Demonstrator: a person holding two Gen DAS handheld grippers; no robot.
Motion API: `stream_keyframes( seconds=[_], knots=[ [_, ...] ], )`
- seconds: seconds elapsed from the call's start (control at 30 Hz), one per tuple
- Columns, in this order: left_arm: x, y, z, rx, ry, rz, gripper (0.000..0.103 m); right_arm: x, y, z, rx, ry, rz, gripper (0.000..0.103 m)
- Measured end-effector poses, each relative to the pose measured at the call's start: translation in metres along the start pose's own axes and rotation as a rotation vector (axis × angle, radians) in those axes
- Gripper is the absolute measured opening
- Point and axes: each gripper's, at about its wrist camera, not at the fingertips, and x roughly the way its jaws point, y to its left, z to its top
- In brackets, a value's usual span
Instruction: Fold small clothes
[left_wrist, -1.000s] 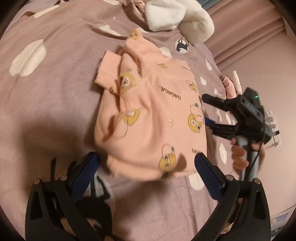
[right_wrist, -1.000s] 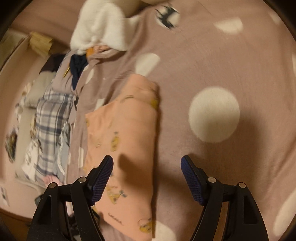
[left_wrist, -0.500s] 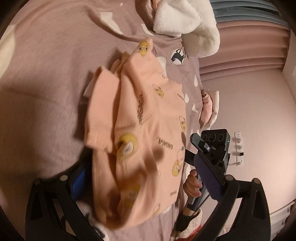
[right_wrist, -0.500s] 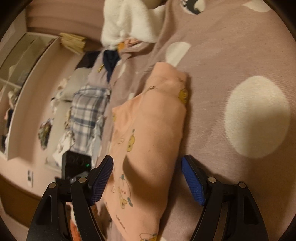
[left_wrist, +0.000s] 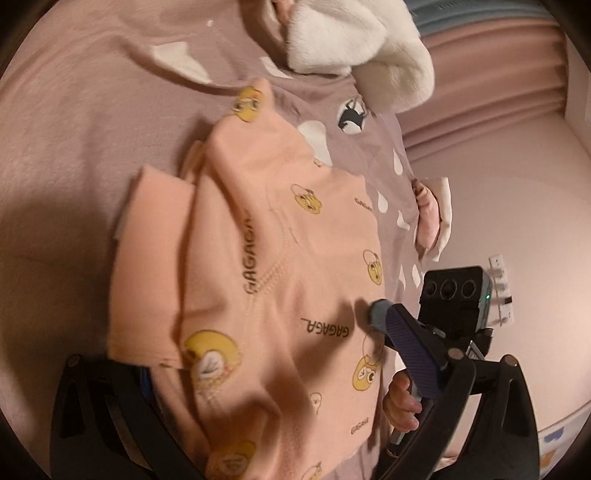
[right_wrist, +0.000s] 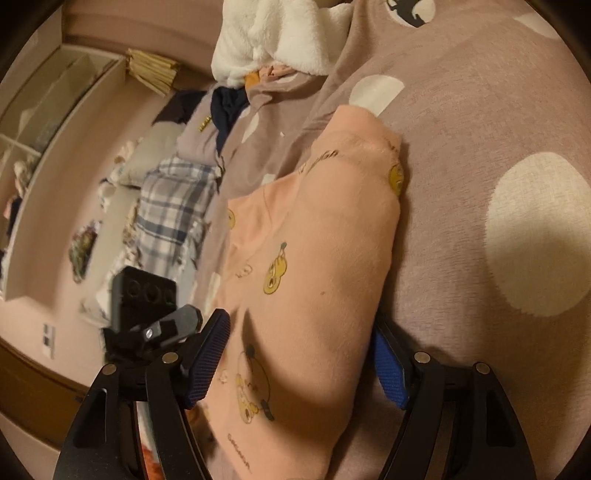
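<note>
A small peach garment (left_wrist: 273, 280) printed with yellow cartoon faces lies folded on a mauve bedspread (left_wrist: 74, 147) with white spots. It also shows in the right wrist view (right_wrist: 314, 280). My left gripper (left_wrist: 277, 373) is open with its jaws on either side of the garment's near end. My right gripper (right_wrist: 301, 358) is open too and straddles the other end. The right gripper's fingertip shows in the left wrist view (left_wrist: 380, 314), touching the garment's edge. The left gripper's body shows in the right wrist view (right_wrist: 147, 314).
A white fluffy item (left_wrist: 354, 40) lies at the far side of the bed. A small pink-and-white garment (left_wrist: 432, 218) hangs at the bed's edge. A plaid garment (right_wrist: 173, 206), dark clothes (right_wrist: 229, 107) and shelves (right_wrist: 44, 122) are to the left.
Both grippers have moved in onto the garment from opposite ends. The garment now fills the space between each pair of jaws. Its loose left flap has settled flatter.
</note>
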Motion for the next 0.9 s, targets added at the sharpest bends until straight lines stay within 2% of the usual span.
stream_keyframes(
  seconds=[0.07, 0.13, 0.17, 0.2, 0.27, 0.4, 0.57, 0.9],
  knots=[
    [0.002, 0.001, 0.001, 0.002, -0.003, -0.009, 0.095, 0.005, 0.003, -0.001, -0.013, -0.006, -0.012, 0.069],
    [0.001, 0.005, 0.002, -0.012, 0.0, -0.013, 0.078, 0.007, 0.001, -0.001, -0.002, -0.012, -0.022, 0.061],
    [0.003, 0.009, 0.003, -0.029, 0.008, -0.02, 0.052, 0.006, -0.002, 0.0, 0.008, -0.017, -0.018, 0.054],
    [0.007, 0.015, 0.003, -0.053, 0.027, -0.029, 0.037, 0.005, -0.005, 0.0, 0.022, -0.02, -0.01, 0.048],
    [0.013, 0.022, 0.003, -0.081, 0.037, -0.07, 0.034, 0.004, -0.012, 0.001, 0.042, -0.018, -0.007, 0.04],
    [0.01, 0.013, 0.002, -0.055, 0.023, -0.024, 0.029, 0.003, -0.008, -0.002, 0.01, -0.032, -0.023, 0.031],
    [0.011, 0.006, 0.001, -0.017, 0.009, 0.018, 0.028, 0.001, -0.002, -0.002, -0.019, -0.042, -0.037, 0.03],
    [0.013, 0.007, 0.0, -0.013, -0.004, 0.049, 0.028, 0.003, 0.0, -0.002, -0.037, -0.036, -0.046, 0.029]
  ],
)
